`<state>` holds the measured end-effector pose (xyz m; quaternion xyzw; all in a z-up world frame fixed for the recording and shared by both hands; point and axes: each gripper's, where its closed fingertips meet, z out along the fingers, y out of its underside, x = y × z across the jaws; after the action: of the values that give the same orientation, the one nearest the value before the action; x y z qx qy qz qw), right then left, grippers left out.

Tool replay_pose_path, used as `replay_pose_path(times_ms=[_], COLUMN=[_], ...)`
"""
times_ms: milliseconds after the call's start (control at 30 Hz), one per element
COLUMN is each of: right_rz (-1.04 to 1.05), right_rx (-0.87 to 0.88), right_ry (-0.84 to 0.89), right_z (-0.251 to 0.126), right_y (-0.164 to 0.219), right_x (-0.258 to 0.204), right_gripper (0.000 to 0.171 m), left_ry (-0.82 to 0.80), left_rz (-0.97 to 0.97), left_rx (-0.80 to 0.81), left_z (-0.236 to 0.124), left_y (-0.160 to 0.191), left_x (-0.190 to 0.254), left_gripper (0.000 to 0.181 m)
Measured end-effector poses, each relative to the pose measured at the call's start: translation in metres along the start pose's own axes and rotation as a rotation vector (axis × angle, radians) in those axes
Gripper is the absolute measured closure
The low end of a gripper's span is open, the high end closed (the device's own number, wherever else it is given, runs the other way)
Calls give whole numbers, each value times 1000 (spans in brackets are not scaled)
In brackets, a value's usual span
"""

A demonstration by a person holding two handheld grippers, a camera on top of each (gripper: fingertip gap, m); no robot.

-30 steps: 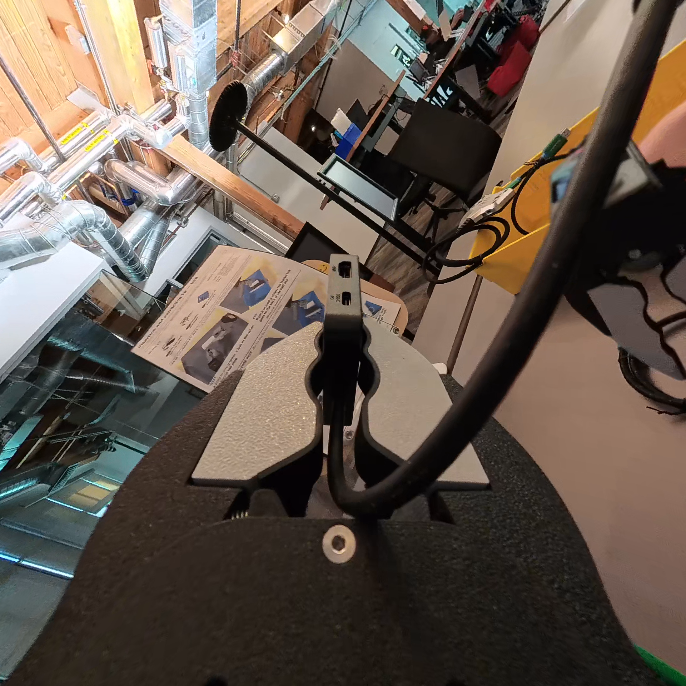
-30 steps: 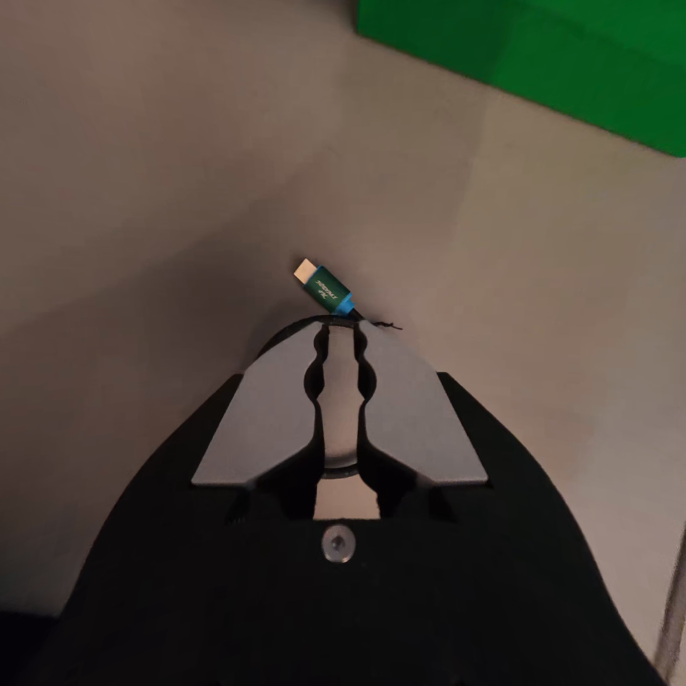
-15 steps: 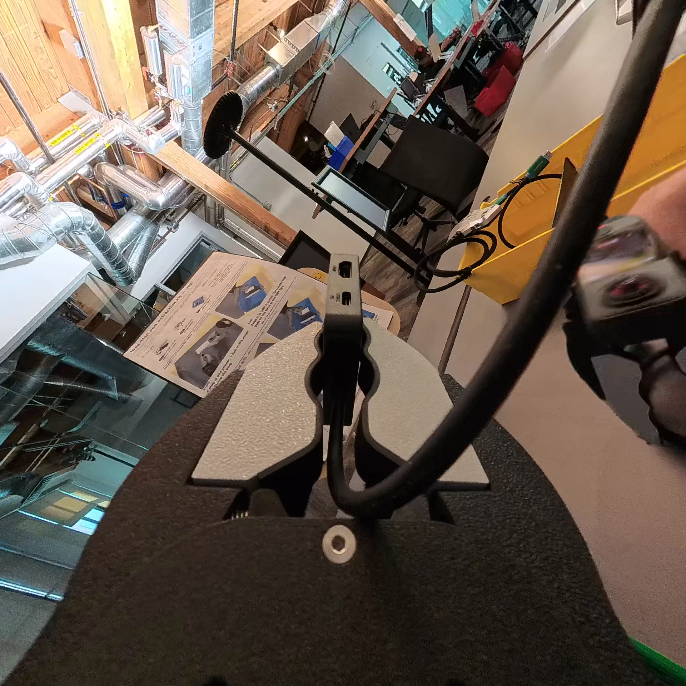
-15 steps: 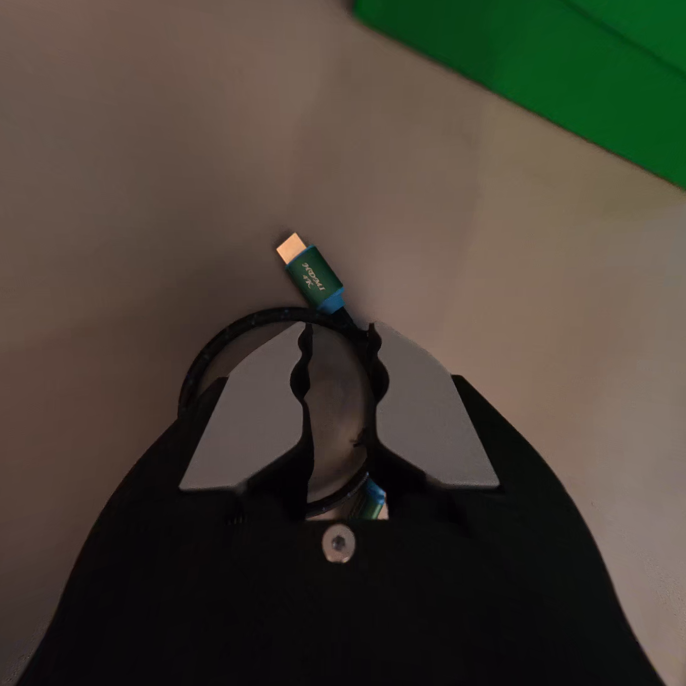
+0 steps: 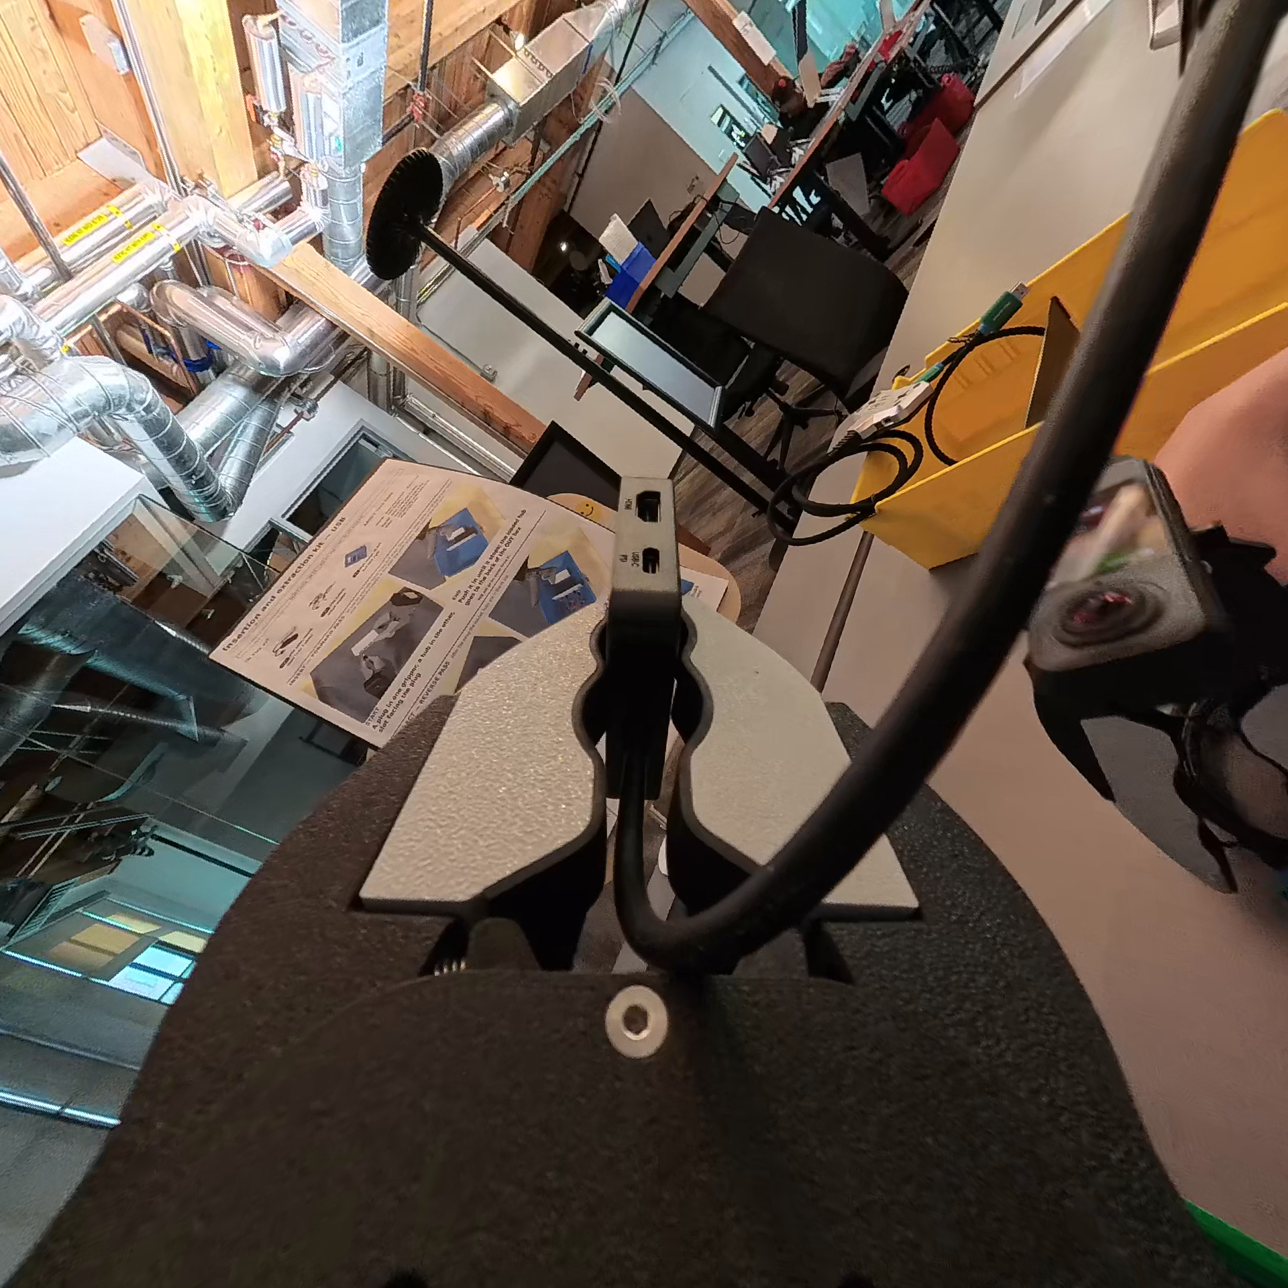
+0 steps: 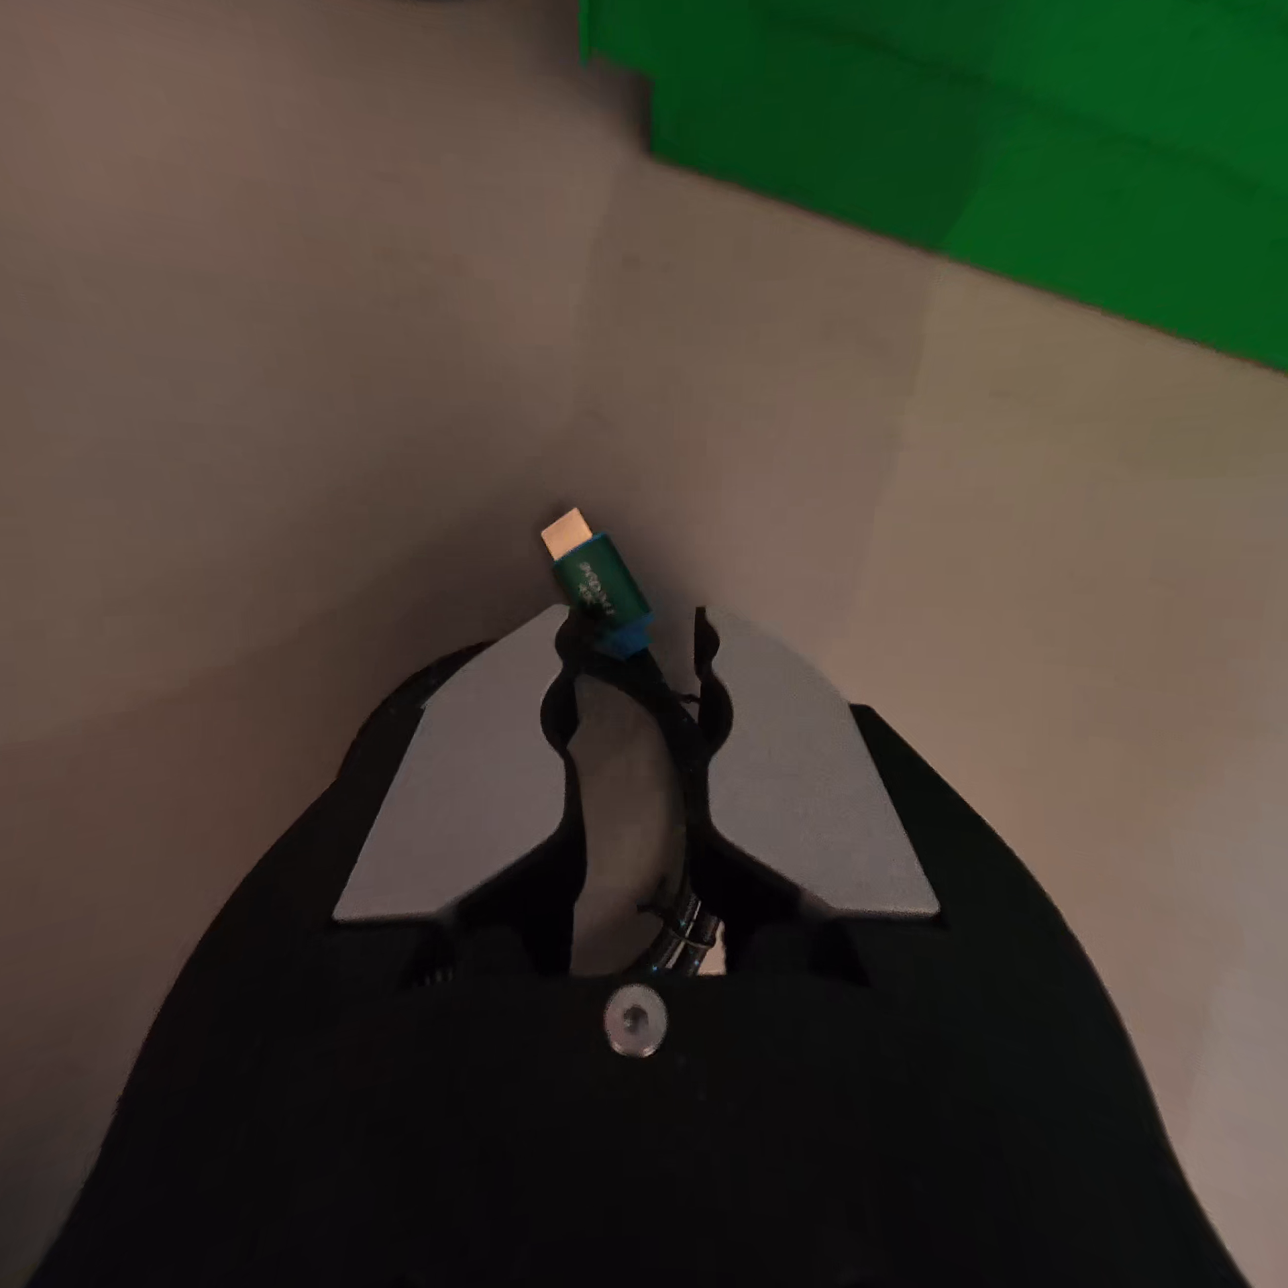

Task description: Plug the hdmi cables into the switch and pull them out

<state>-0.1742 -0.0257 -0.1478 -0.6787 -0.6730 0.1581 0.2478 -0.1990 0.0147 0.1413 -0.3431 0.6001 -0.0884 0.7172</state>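
Two grippers differ: the left gripper (image 5: 642, 627) stays clenched on the switch (image 5: 645, 599), while the right gripper (image 6: 631, 620), widened since a second ago, now straddles the green plug (image 6: 601, 589) at centre frame, unclamped; grasping comes next.

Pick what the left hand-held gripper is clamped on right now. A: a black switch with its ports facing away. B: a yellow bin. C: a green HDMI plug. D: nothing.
A: the left hand-held gripper is shut on the black switch, its two ports pointing outward.
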Motion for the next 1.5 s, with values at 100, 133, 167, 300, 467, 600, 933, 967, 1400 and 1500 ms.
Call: replay_pose_path(times_ms=[100, 133, 167, 300, 467, 600, 933, 967, 1400, 1500], right_rz=[-9, -17, -34, -86, -272, -70, -119, -134, -185, -161], right_rx=[-47, -63, -75, -91, -141, -149, -193, -203, -260, -185], right_ry=[-10, -11, -7, 66, 184, 120, 154, 151, 147, 137], right_z=[7, 8, 8, 5, -4, -6, -36, -36, -24, -15], right_y=[3, 4, 4, 6, 16, 24, 43, 45, 56, 43], right_x=[-3, -5, -6, -2, 4, 7, 19, 18, 22, 23], right_gripper=[138, 141, 143, 143, 143, 144, 142, 142, 150, 152], left_ry=[4, 7, 9, 11, 10, 12, 16, 17, 48, 61], left_rz=[-3, -5, -5, -4, -6, -7, -11, -11, -11, -2], left_rx=[-8, -12, -15, -34, -33, -41, -42, -40, -59, -71], left_z=[2, 2, 3, 4, 2, 2, 2, 2, 9, 13], left_y=[2, 3, 3, 8, 8, 9, 10, 9, 12, 14], left_x=[1, 1, 2, 2, 1, 2, 1, 1, 9, 13], left_gripper=[167, 168, 167, 167, 167, 167, 167, 167, 167, 167])
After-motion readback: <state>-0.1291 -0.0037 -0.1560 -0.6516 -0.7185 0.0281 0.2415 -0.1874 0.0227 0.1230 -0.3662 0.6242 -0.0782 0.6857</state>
